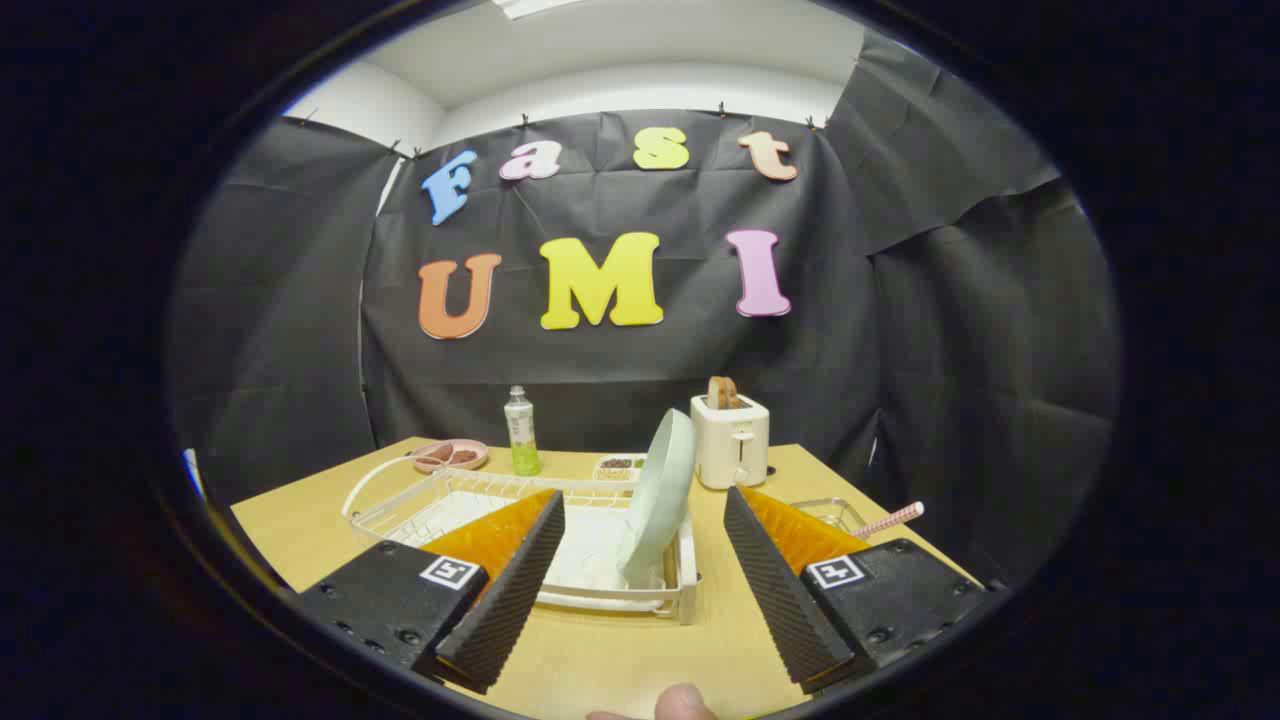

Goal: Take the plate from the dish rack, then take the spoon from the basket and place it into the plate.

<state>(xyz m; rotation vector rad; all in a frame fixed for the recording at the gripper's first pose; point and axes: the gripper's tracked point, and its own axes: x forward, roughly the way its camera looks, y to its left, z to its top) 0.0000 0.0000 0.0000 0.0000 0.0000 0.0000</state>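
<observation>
The gripper (645, 560) is released, its fingers spread wide and holding nothing, poised low over the near part of the table (620, 660). Between and just beyond the fingers stands the plate (657, 497), pale green, on edge and leaning in the right-hand end of the white wire dish rack (440, 500).

Handling assessment, plate: it appears rigid, glazed or smooth plastic, and so likely slippery; if ceramic, moderately heavy and breakable when knocked against the rack wires. The upper rim is free and clear of the rack, and is judged the best place to take hold, with one finger on each face of the plate. The lower edge sits in the rack tray and would need lifting out upward rather than dragging sideways.

The spoon: a slim handle with a pink-and-white pattern (890, 519) projects from a low wire basket (825, 512) on the right, just beyond the right finger. Its bowl is hidden. It looks light and thin, so a grip across the handle seems indicated.

Other items, far side of the table: a white toaster (731, 440) with bread in its slot, a bottle (520, 432) with a green label, a pink dish (450, 455) and a small tray (620, 466).

Writing: the bottle label is too small to read. No brand is legible on the toaster.
</observation>
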